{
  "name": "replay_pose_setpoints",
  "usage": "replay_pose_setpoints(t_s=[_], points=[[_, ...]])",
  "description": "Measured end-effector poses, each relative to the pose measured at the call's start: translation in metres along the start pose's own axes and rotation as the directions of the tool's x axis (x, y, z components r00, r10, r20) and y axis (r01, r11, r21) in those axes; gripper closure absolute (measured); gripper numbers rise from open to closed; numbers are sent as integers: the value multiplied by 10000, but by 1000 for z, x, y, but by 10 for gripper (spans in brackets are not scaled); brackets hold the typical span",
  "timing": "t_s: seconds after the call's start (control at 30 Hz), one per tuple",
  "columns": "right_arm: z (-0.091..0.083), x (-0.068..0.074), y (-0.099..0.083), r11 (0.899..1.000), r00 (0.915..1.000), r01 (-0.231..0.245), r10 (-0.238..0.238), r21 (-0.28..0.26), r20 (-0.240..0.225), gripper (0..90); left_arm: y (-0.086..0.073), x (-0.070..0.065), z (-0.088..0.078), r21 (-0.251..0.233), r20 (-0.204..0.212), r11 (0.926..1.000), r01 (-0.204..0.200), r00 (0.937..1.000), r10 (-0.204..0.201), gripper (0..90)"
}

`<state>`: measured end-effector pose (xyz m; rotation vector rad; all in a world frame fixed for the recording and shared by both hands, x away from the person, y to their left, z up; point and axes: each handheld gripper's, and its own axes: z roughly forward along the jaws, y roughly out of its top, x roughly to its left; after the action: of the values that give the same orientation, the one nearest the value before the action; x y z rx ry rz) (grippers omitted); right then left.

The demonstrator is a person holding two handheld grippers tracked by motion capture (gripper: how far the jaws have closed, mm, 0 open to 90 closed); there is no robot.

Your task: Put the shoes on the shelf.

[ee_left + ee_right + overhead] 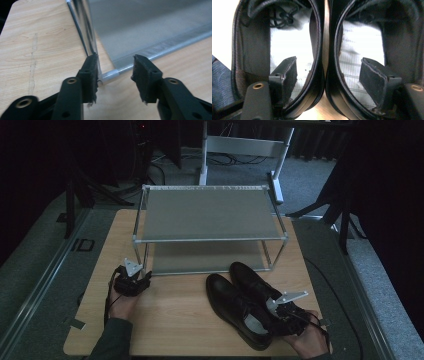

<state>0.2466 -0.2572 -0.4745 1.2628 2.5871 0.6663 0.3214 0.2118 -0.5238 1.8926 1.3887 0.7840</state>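
Straddling both shoes' (323, 65) inner walls, right hand-held gripper (328, 75) open.

Glossy black leather shoes (245, 302), pale wood-grain table (185, 320), shiny metal-tube rack (207, 215) with matt grey shelves.

In the right gripper view the two shoes (322, 62) are cut off by the top edge, so their toes are hidden. In the high view the right tongs (280, 316) cover the shoe heels (the pads are too dark to tell). The rack (150, 27) runs off the frame.
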Motion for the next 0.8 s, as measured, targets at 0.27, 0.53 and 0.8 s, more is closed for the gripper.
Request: replay_pose_setpoints(t_s=[0.27, 0.53, 0.8], points=[[6, -2, 2, 9984, 9999, -107, 110, 558, -51, 374, 11, 7, 19, 172, -270, 9998, -111, 9996, 116, 694], [7, -5, 2, 9972, 9980, -246, 286, 713, -559, 510, 23, 12, 34, 309, -374, 9995, 95, 9993, -83, 724], [11, -7, 3, 9955, 9965, -396, 458, 864, -705, 651, 27, 16, 42, 370, -355, 9989, 292, 9990, -279, 726]])
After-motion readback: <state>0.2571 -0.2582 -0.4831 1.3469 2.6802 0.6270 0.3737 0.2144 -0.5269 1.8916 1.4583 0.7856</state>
